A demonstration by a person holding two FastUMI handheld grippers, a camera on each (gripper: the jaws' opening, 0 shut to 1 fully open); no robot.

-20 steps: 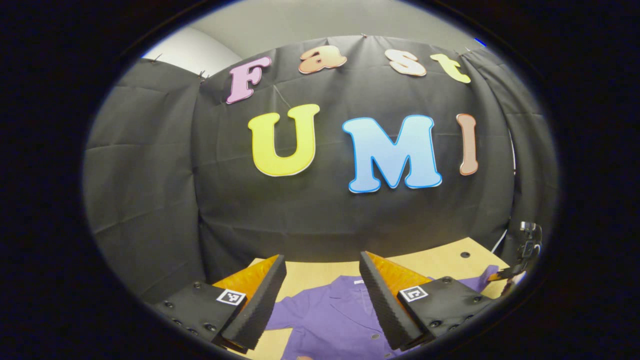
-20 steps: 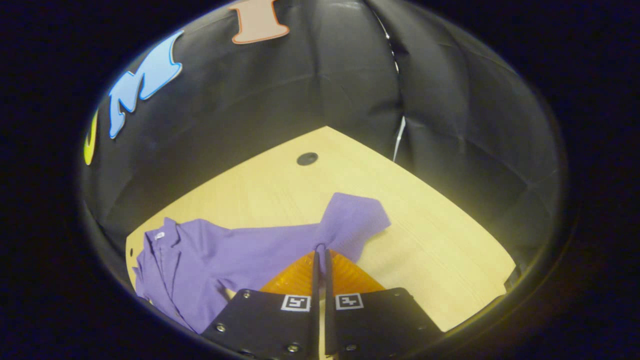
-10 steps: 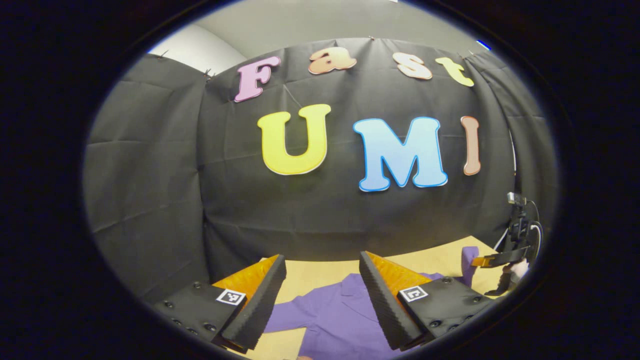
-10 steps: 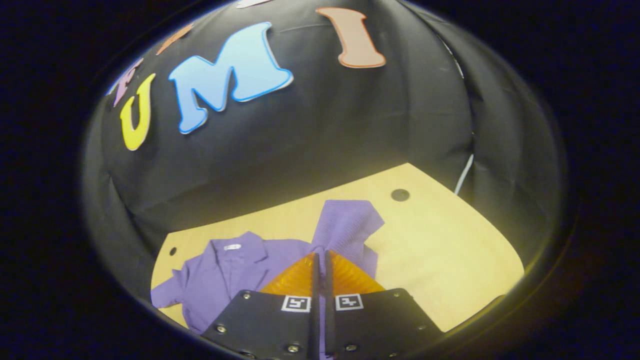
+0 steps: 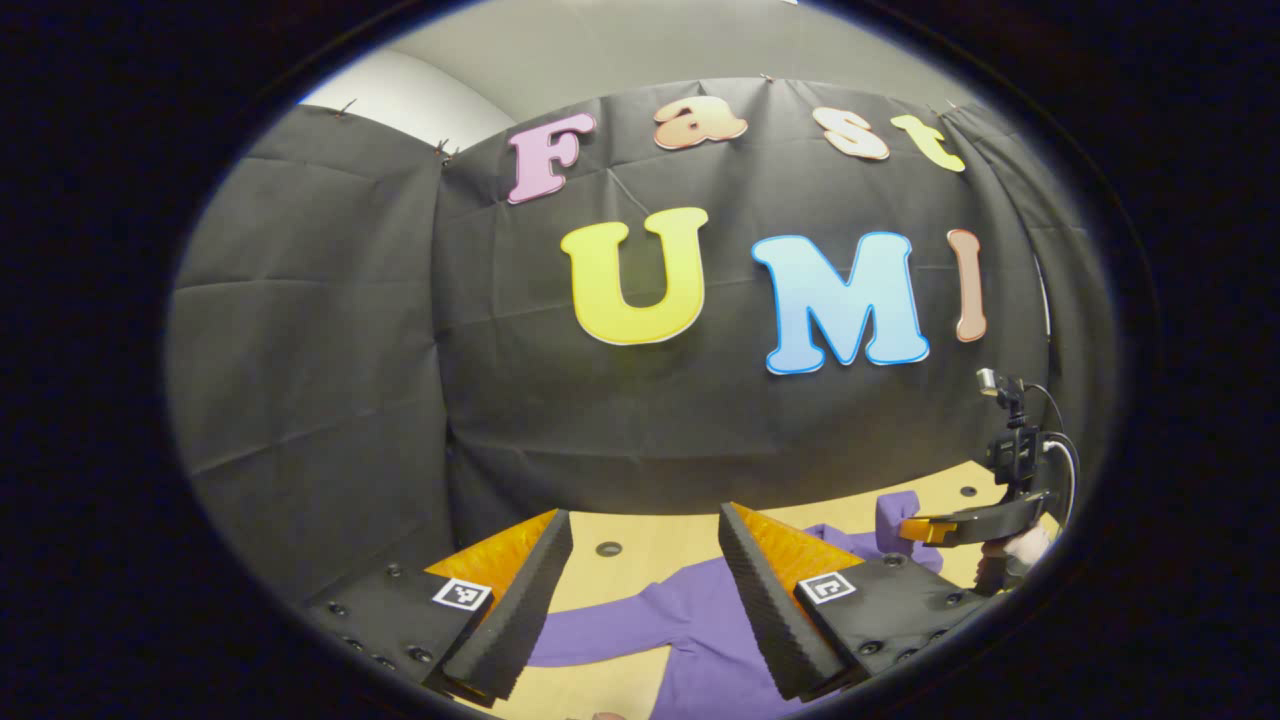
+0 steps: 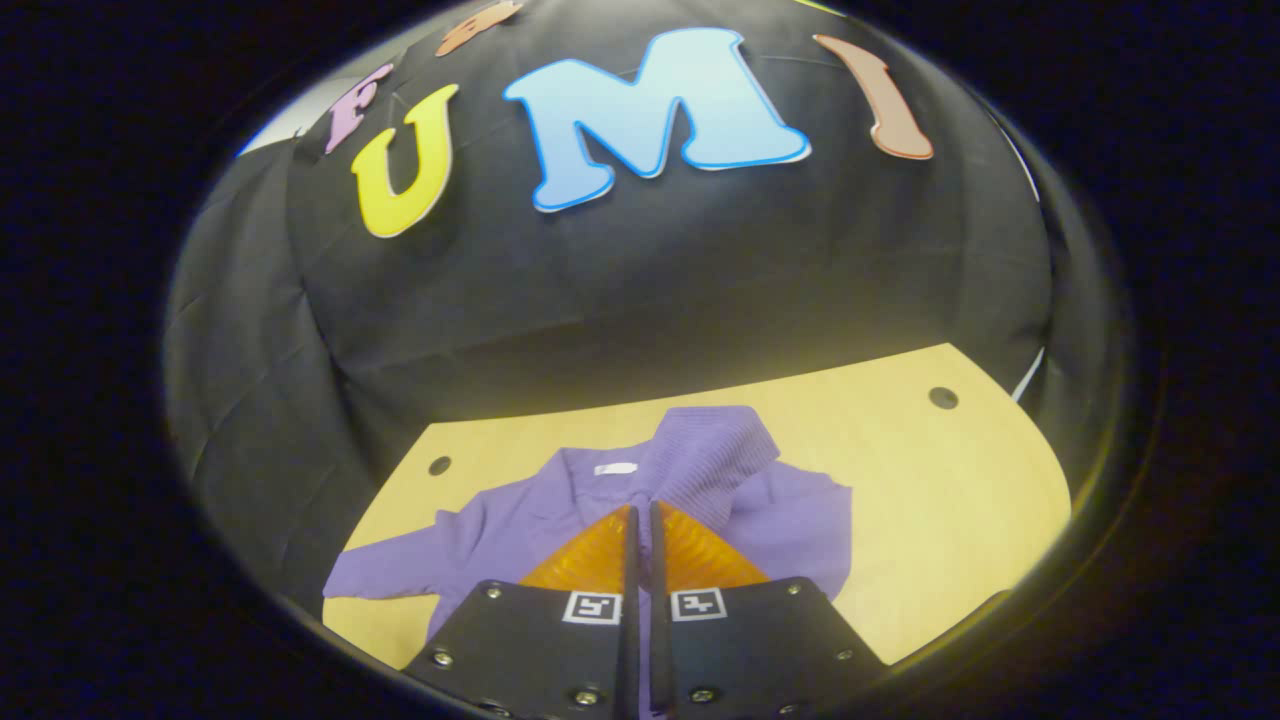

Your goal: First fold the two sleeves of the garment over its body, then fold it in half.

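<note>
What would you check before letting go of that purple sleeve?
1. Right gripper shut on the purple knit garment's sleeve: ok, jaws together with fabric pinched between them.
2. Sleeve carried over the garment's body: ok, the cuff stands above the chest near the collar.
3. Sleeve lying flat: not ok, it is lifted.
4. Other sleeve folded: not ok, it lies spread out on the pale wooden table.
5. Left gripper free: ok, jaws wide open above the garment.
6. Garment's lower hem lying straight: cannot tell, hidden.
</note>
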